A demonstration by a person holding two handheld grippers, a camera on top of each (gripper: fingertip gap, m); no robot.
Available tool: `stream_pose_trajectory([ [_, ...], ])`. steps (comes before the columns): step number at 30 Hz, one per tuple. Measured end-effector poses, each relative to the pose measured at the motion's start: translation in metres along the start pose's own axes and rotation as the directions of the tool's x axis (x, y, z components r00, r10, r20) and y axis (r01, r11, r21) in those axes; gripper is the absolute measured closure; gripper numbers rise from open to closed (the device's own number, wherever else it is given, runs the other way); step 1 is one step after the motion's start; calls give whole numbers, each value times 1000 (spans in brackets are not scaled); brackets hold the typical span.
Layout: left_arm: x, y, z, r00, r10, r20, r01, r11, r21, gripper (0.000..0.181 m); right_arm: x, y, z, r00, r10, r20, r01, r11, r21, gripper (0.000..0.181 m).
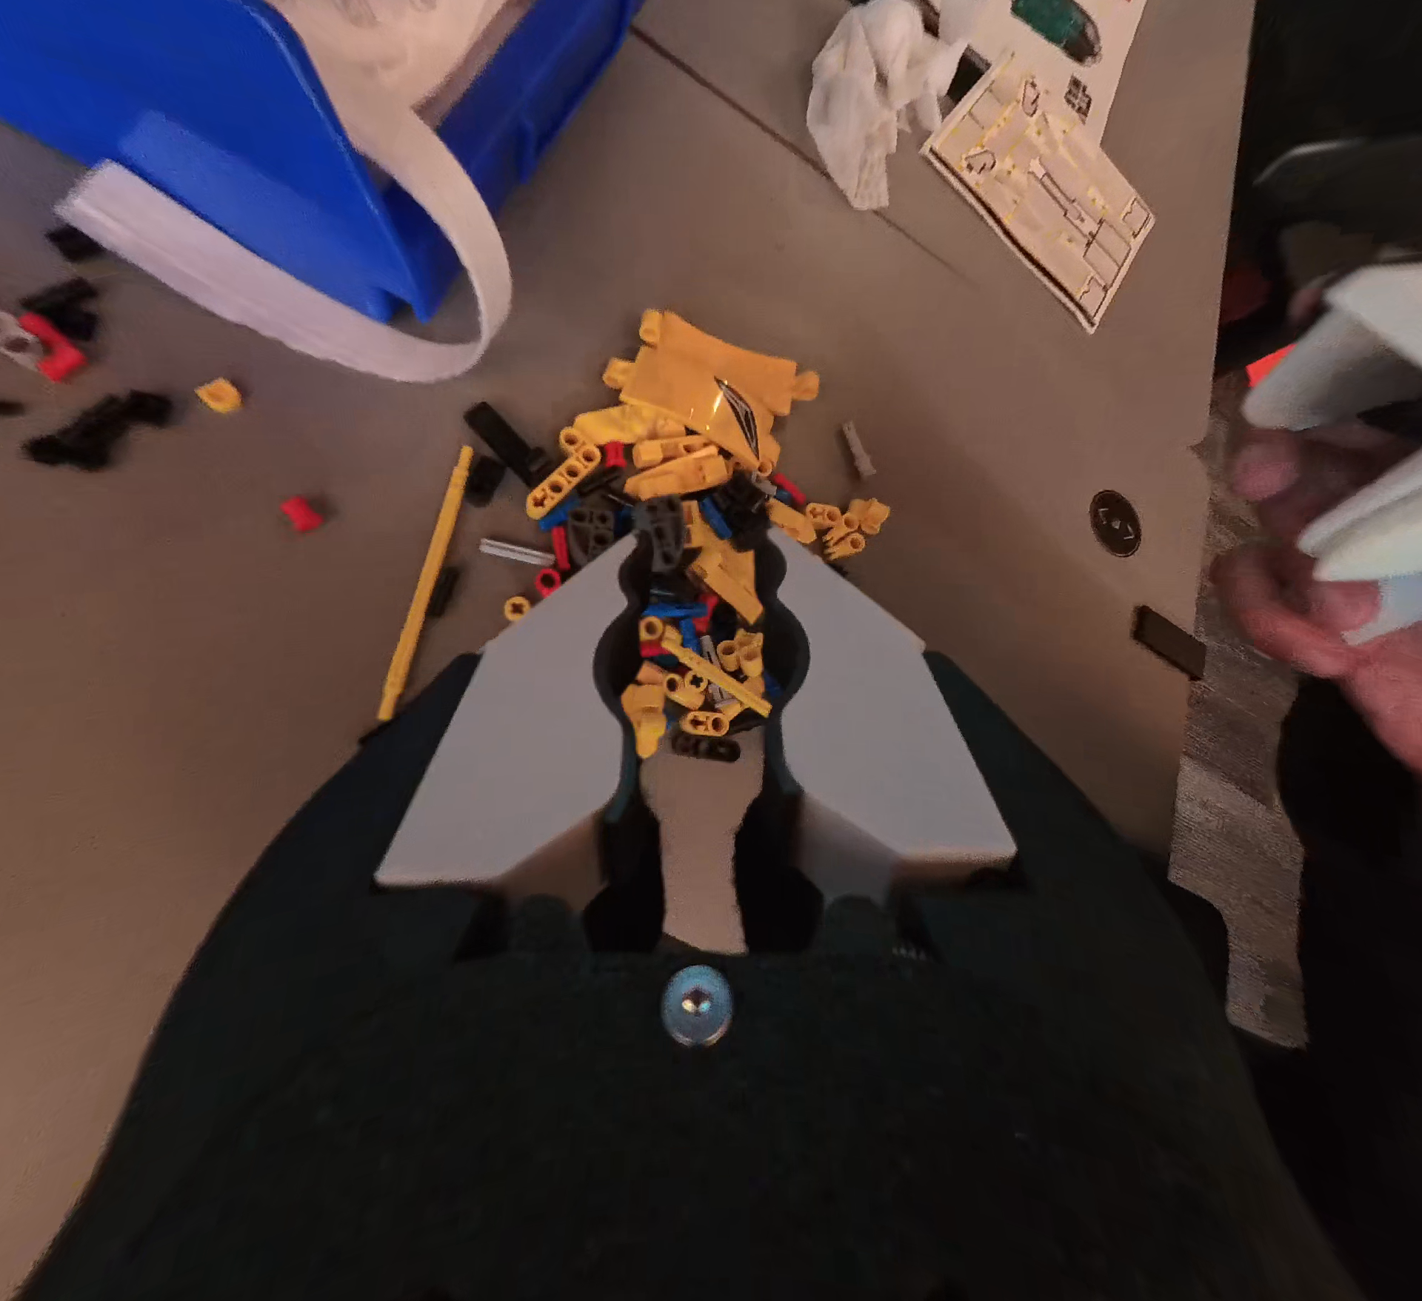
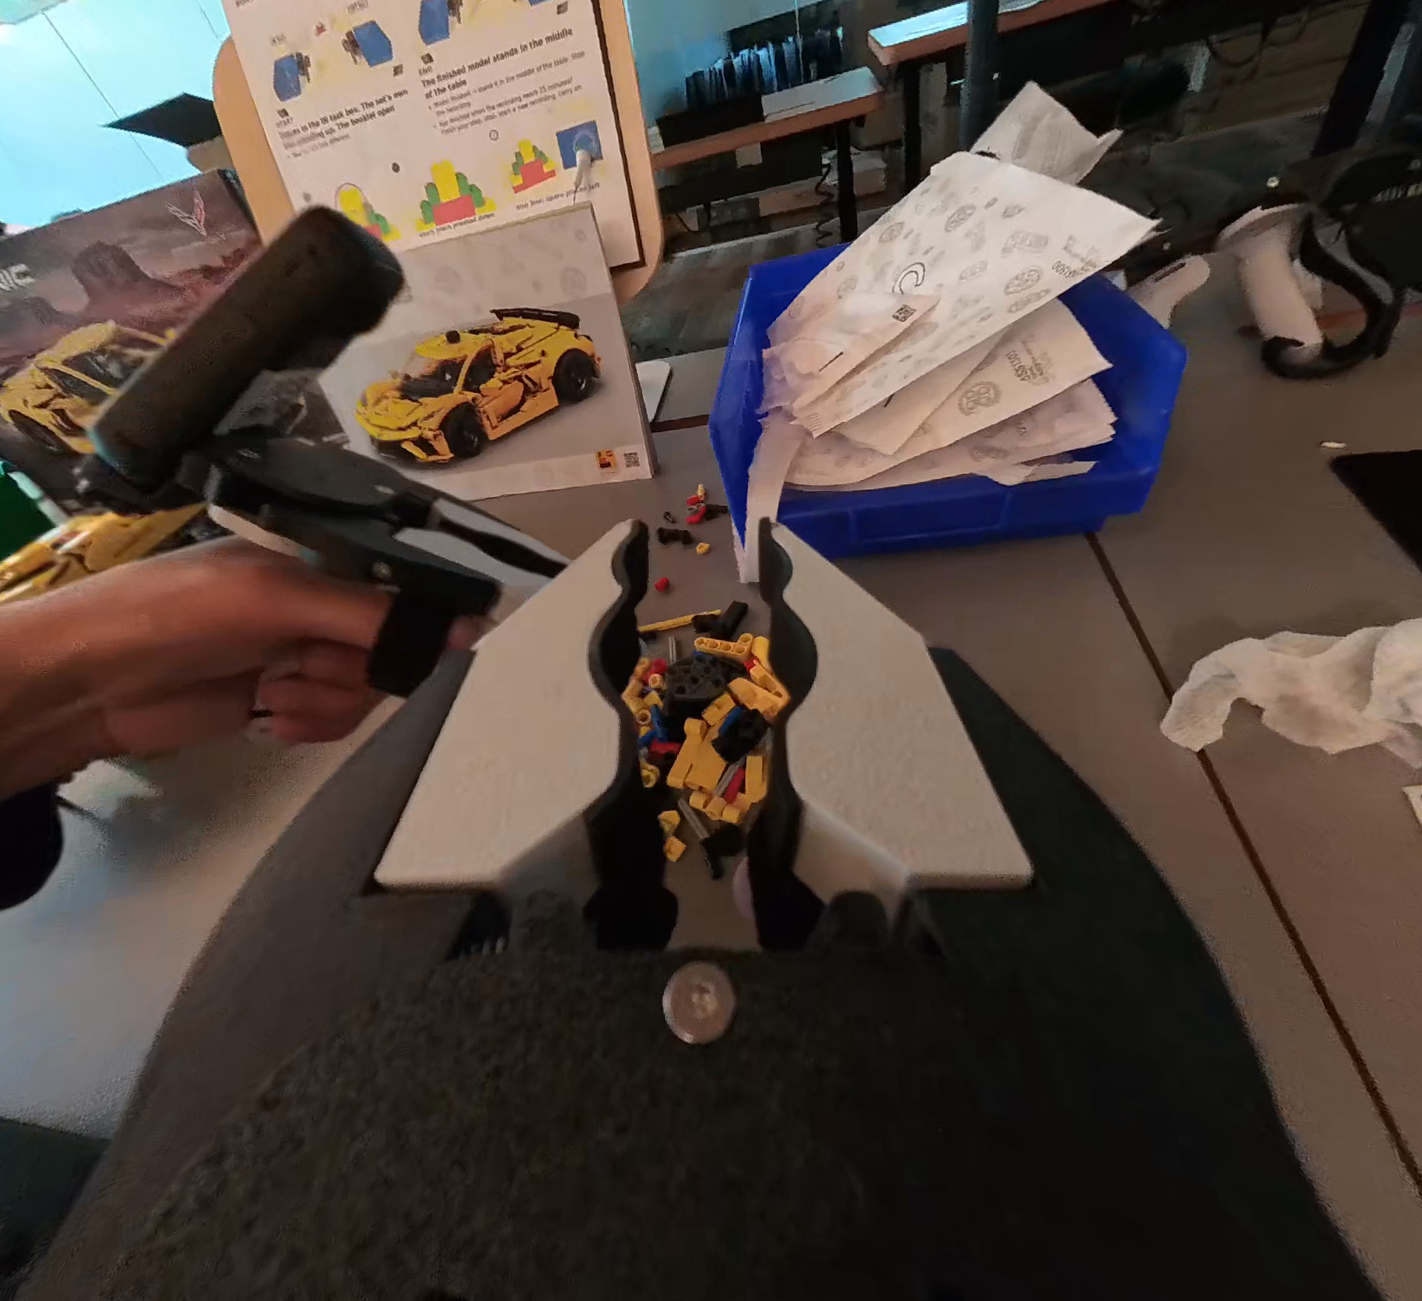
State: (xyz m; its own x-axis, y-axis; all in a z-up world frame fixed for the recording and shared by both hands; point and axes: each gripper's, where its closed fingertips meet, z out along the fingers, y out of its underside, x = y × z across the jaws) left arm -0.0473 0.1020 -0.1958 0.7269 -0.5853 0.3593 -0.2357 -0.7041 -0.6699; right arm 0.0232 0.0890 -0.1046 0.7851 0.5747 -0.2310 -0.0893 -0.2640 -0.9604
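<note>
A pile of small yellow, black, blue and red building pieces [image 1: 692,464] lies on the grey table. My left gripper [image 1: 696,548] is open and hovers right over the near side of the pile, which shows between its jaws. A large yellow curved panel [image 1: 708,379] lies at the pile's far end. My right gripper [image 2: 702,537] is open and empty, held above the table, with the same pile [image 2: 708,725] showing between its fingers. A hand holds the left gripper [image 2: 369,518] at the left of the right wrist view. The right gripper [image 1: 1354,372] shows blurred at the left wrist view's right edge.
A blue bin [image 2: 962,510] of white paper bags stands beyond the pile; it also shows in the left wrist view [image 1: 231,133]. A long yellow rod [image 1: 427,587] and loose pieces [image 1: 54,348] lie to the left. A white cloth [image 1: 877,87], an instruction sheet [image 1: 1039,202], a car booklet [image 2: 500,379] and a poster board [image 2: 431,72] surround them. The grippers' ends are close to 12 centimeters from one another.
</note>
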Motion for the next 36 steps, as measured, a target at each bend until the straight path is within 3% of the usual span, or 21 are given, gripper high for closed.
stream_pose_trajectory([
  [2, 4, -8, -24, 1000, -3, -7, 3, 1000, 29, 153, -3, -1, 0, 1000, 18, 25, -18, 1000, 0, 154],
  [4, 16, -19, -67, 999, 34, -32, -29, 992, 122, 153, -12, -5, -1, 998, 14, 61, -15, 1000, 14, 154],
  [8, 41, -16, -206, 977, 211, 32, -206, 891, 406, 154, -53, -17, -2, 981, -66, 181, 56, 997, 59, 152],
  [10, 31, 6, -284, 937, 285, 200, -348, 790, 504, 156, -92, -21, 0, 948, -119, 295, 92, 990, 104, 146],
  [12, 7, 38, -356, 902, 254, 349, -417, 723, 551, 161, -137, -17, 5, 897, -175, 407, 126, 982, 143, 142],
  [14, -21, 77, -407, 897, 158, 412, -393, 710, 585, 161, -185, -2, 16, 843, -224, 489, 167, 973, 158, 142],
  [15, -29, 98, -419, 909, 128, 396, -363, 711, 602, 160, -213, 9, 21, 808, -238, 538, 180, 971, 159, 142],
  [17, -32, 142, -412, 935, 130, 329, -311, 743, 592, 160, -274, 38, 29, 720, -215, 659, 169, 976, 134, 142],
  [19, -46, 179, -394, 924, 107, 368, -308, 781, 544, 160, -333, 73, 28, 603, -171, 779, 174, 981, 81, 142],
  [21, -59, 204, -381, 910, 70, 408, -305, 782, 544, 160, -381, 107, 23, 492, -127, 861, 203, 979, 28, 143],
  [23, -64, 221, -372, 937, 26, 348, -245, 762, 600, 161, -411, 131, 20, 409, -129, 903, 267, 964, 17, 150],
  [25, -68, 232, -371, 962, -4, 273, -182, 734, 654, 161, -424, 138, 22, 365, -169, 915, 314, 948, 49, 154],
  [27, -71, 234, -377, 969, -23, 247, -151, 736, 660, 160, -420, 138, 34, 399, -198, 895, 332, 941, 61, 156],
  [30, -63, 228, -373, 970, 15, 242, -176, 729, 662, 161, -412, 143, 45, 423, -81, 903, 245, 969, -28, 163],
  [33, -72, 236, -357, 956, 0, 292, -180, 787, 590, 161, -415, 162, 42, 387, 0, 922, 302, 945, -127, 168],
  [36, -80, 242, -347, 955, -40, 295, -134, 826, 547, 161, -420, 169, 44, 386, -68, 920, 336, 939, -72, 173],
])
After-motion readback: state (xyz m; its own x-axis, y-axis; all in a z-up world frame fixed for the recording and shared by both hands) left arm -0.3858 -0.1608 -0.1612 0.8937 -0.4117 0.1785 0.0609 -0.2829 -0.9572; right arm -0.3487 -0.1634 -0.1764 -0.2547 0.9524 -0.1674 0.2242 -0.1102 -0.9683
